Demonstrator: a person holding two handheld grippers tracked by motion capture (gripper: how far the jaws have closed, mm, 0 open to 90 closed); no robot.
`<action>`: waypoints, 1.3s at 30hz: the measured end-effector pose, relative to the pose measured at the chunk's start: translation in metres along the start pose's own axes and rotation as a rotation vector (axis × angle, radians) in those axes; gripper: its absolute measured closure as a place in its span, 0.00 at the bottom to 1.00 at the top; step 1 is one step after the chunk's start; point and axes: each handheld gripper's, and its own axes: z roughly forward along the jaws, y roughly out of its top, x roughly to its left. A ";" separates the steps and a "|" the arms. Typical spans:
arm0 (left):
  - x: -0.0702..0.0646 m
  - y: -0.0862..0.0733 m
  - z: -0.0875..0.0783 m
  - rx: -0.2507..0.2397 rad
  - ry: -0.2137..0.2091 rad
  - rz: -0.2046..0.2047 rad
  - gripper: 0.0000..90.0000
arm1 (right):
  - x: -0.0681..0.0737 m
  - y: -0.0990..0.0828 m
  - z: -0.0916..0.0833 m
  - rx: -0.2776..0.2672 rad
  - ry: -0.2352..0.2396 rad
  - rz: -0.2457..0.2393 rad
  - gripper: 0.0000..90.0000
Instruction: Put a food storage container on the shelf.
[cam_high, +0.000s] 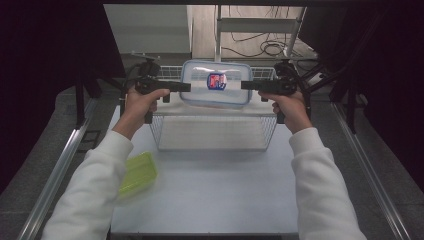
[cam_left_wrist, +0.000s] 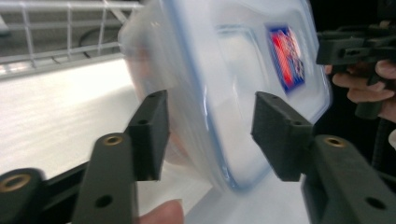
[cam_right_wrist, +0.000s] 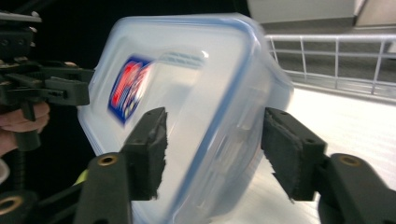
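Note:
A clear plastic container (cam_high: 200, 85) with a blue-rimmed lid and a red and blue label hangs tilted over the white wire basket (cam_high: 267, 131). My left gripper (cam_high: 188, 86) points at its left end and my right gripper (cam_high: 244, 85) at its right end. In the left gripper view the container (cam_left_wrist: 233, 93) looks blurred, and its end sits between the spread jaws of the left gripper (cam_left_wrist: 210, 135) without the pads pressing it. In the right gripper view the other end of the container (cam_right_wrist: 196, 84) likewise lies loosely between the jaws of the right gripper (cam_right_wrist: 215, 149).
The basket stands at the far middle of the pale table (cam_high: 210, 195). A green lidded box (cam_high: 138, 174) lies at the table's left edge under my left sleeve. Metal rails run along both sides, and cables lie on the floor beyond.

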 end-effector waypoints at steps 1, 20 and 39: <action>0.003 -0.001 0.001 -0.012 -0.001 -0.026 0.42 | 0.001 -0.001 0.001 0.007 -0.015 0.004 0.41; -0.006 -0.016 -0.021 -0.026 -0.003 -0.005 0.24 | 0.029 -0.044 -0.028 -0.003 -0.050 -0.074 0.96; -0.021 -0.042 -0.048 -0.008 -0.032 0.063 0.20 | 0.038 -0.058 0.020 0.073 -0.051 -0.132 0.99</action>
